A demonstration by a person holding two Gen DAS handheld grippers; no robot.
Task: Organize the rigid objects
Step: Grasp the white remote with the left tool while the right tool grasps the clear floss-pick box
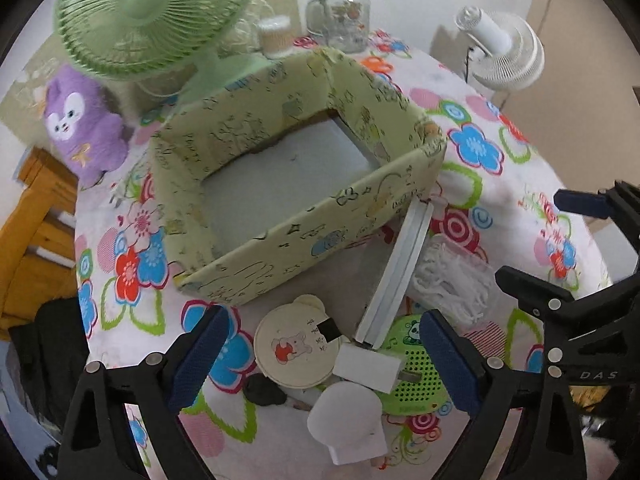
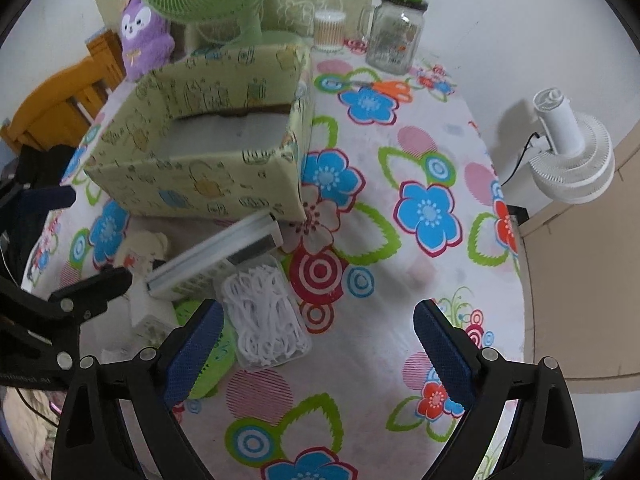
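Observation:
A yellow patterned cardboard box [image 1: 296,160] stands open on the flowered tablecloth [image 2: 360,360]; only a pale liner shows inside it. In front of it lies a heap: a round cream bear case [image 1: 294,344], a white cube [image 1: 368,364], a green round speaker [image 1: 416,372], a white mushroom-shaped piece [image 1: 348,420], a long white bar [image 1: 396,272] and a clear tub of white picks [image 1: 452,280]. My left gripper [image 1: 326,360] hangs open over the bear case and cube. My right gripper [image 2: 318,356] is open beside the clear tub [image 2: 266,312], above bare cloth.
Behind the box stand a green fan [image 1: 148,12], a purple plush [image 1: 84,120], a cotton-swab tub [image 1: 274,36] and a glass jar with a green lid [image 1: 344,16]. A white fan [image 2: 568,152] sits off the table's right edge. A wooden chair [image 1: 36,240] is at the left.

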